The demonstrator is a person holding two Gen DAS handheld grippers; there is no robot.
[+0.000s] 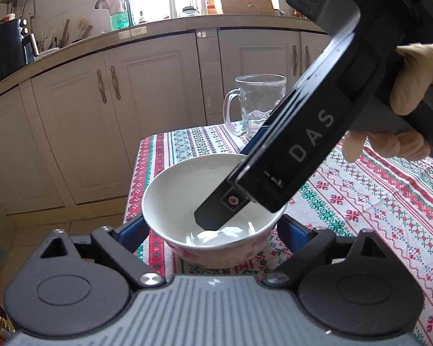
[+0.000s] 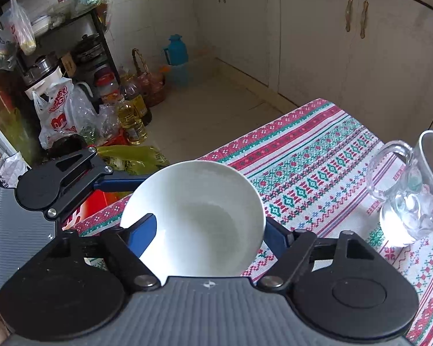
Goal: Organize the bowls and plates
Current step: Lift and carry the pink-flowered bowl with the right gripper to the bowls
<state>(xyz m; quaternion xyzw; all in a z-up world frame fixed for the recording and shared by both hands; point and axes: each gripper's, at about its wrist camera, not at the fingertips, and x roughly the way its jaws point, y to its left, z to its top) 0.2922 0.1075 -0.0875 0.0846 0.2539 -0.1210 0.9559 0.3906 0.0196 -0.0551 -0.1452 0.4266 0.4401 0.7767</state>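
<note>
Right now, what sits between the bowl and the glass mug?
In the right wrist view, only bare patterned tablecloth lies between the white bowl and the glass mug.
</note>
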